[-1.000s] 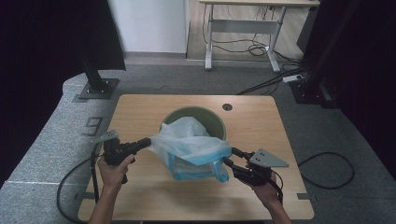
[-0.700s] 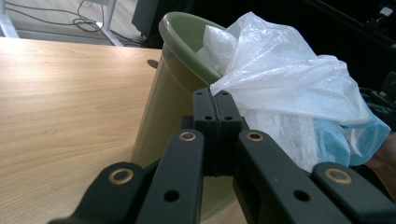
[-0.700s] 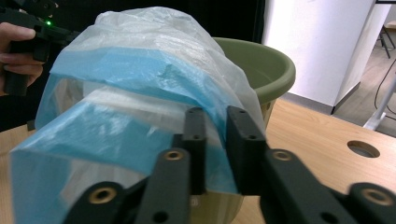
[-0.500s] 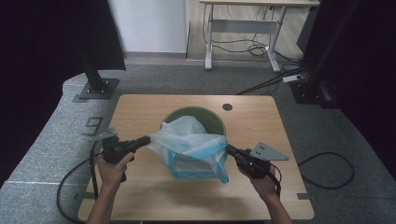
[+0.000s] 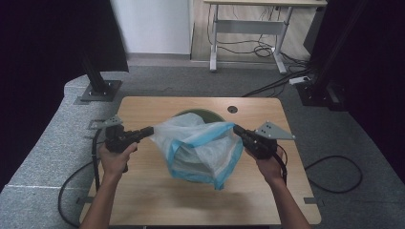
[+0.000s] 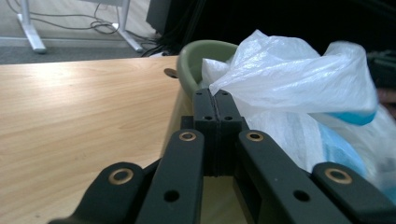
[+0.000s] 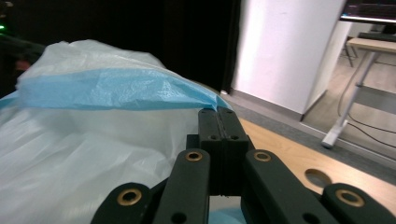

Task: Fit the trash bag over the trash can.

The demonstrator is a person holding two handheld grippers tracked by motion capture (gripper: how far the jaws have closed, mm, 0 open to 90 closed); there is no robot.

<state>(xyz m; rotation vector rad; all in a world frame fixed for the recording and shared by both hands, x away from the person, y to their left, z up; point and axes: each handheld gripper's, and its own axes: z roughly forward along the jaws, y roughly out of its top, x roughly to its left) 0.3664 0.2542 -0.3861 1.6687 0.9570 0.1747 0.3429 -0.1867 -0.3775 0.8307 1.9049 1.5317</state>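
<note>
A translucent white plastic bag with a blue rim (image 5: 200, 150) hangs stretched between both grippers above the wooden table (image 5: 143, 200). My left gripper (image 5: 151, 130) is shut on the bag's left edge (image 6: 243, 79). My right gripper (image 5: 235, 129) is shut on the blue rim (image 7: 140, 91) at the right. Behind the bag stands a round green bin (image 5: 191, 114), its rim (image 6: 205, 49) partly covered by plastic. The bag's mouth faces toward me and sags open.
A round cable hole (image 5: 232, 109) lies near the table's far right edge. Cables trail from both grippers over the table sides onto grey carpet. A black stand base (image 5: 98, 90) sits on the floor at far left, a white desk frame (image 5: 248, 28) beyond.
Both grippers have moved up and apart, the right one most, pulling the bag wider and lifting its rim. The blue edge now spreads open toward me.
</note>
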